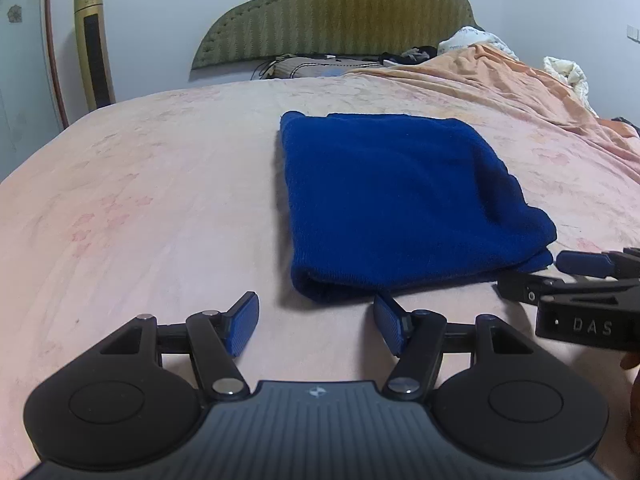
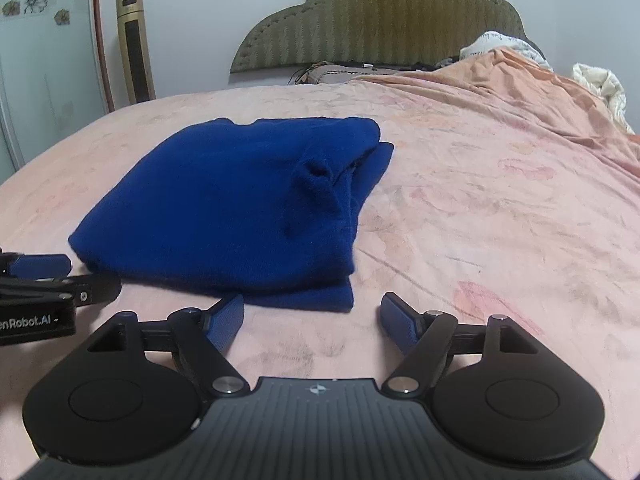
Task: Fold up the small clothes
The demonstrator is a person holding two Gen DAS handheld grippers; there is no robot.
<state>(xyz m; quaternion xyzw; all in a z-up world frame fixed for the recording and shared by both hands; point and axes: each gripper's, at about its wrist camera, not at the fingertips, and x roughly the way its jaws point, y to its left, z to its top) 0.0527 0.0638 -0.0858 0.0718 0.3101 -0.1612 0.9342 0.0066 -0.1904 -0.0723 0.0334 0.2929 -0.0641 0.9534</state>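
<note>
A dark blue knit garment [image 1: 400, 200] lies folded into a thick rectangle on the pink bedsheet [image 1: 140, 200]. It also shows in the right wrist view [image 2: 240, 208], with a loose fold along its right side. My left gripper [image 1: 316, 328] is open and empty, just in front of the garment's near edge. My right gripper [image 2: 312, 324] is open and empty, in front of the garment's near right corner. Each gripper shows at the edge of the other's view: the right gripper [image 1: 576, 276] and the left gripper [image 2: 44, 276].
A padded green headboard [image 1: 332, 12] stands at the far end of the bed. An orange blanket [image 1: 500, 80] is bunched at the far right, with white bedding [image 1: 568, 74] beyond it. A gold tower fan [image 1: 94, 44] stands by the wall at left.
</note>
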